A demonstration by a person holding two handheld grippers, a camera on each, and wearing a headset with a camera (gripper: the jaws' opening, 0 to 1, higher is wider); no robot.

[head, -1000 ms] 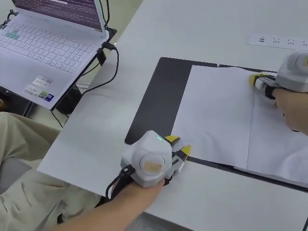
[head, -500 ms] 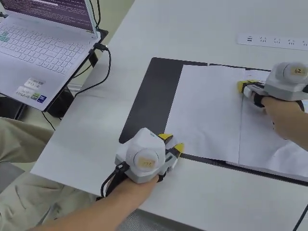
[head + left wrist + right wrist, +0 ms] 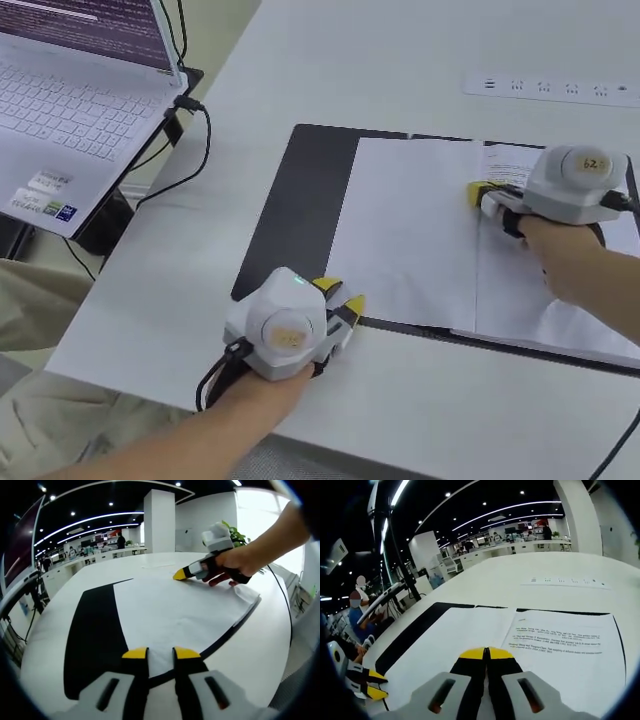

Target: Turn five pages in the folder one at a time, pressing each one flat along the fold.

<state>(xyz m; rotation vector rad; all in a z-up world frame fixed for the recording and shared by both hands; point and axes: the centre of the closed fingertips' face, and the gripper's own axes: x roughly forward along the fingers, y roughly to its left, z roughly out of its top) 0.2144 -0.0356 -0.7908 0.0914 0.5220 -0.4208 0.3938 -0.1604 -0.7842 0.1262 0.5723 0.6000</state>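
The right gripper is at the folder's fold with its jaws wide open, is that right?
Not quite. The right gripper is at the fold of the folder, but its jaws are shut together, as the right gripper view shows.

Right gripper (image 3: 476, 192) has slid slightly nearer along the fold (image 3: 477, 280).

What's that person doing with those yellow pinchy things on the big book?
A person is going through an open black folder of white paper pages with two grippers. The right gripper, jaws shut, rests its yellow tips on the paper at the middle fold. The left gripper, jaws slightly apart, sits at the left page's near edge.
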